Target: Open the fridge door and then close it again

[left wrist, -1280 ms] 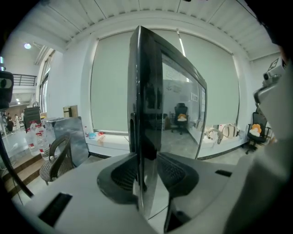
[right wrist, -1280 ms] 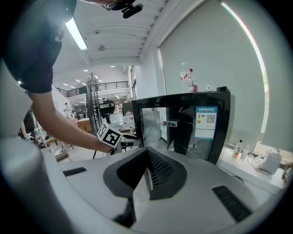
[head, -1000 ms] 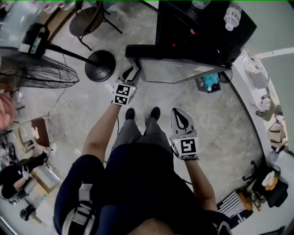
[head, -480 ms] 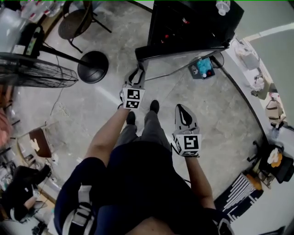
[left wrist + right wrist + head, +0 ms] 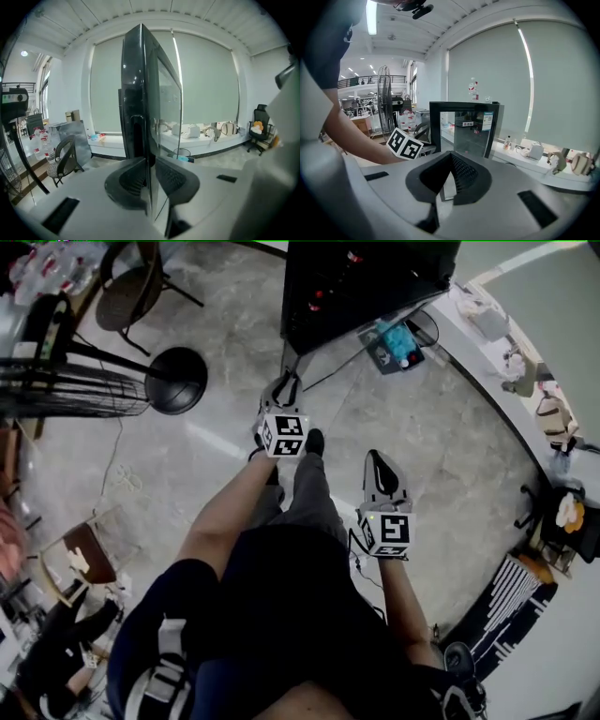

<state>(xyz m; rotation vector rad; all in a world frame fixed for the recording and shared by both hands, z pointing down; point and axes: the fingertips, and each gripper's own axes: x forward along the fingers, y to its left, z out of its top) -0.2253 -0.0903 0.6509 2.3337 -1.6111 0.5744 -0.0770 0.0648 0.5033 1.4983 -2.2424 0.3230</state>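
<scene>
The black fridge (image 5: 366, 282) with a glass door stands at the top of the head view. Seen edge-on in the left gripper view, its door (image 5: 140, 93) runs between my left gripper's (image 5: 151, 161) jaws. Those jaws have just been closing, and the pads lie against both faces of the door's free edge. From above, my left gripper (image 5: 286, 382) reaches the fridge's lower left corner. My right gripper (image 5: 377, 460) hangs over the floor, short of the fridge, shut and empty. In the right gripper view the fridge (image 5: 464, 129) shows ahead of the shut right gripper (image 5: 451, 155).
A standing fan with a round black base (image 5: 178, 379) and a chair (image 5: 131, 292) are on the left. A blue box (image 5: 394, 343) lies on the floor right of the fridge. A curved counter with bags (image 5: 525, 381) runs along the right, with an office chair (image 5: 562, 521) beside it.
The fridge door has swung from wide open to almost against the fridge. My left gripper went with it toward the fridge. My right gripper moved forward a little.
</scene>
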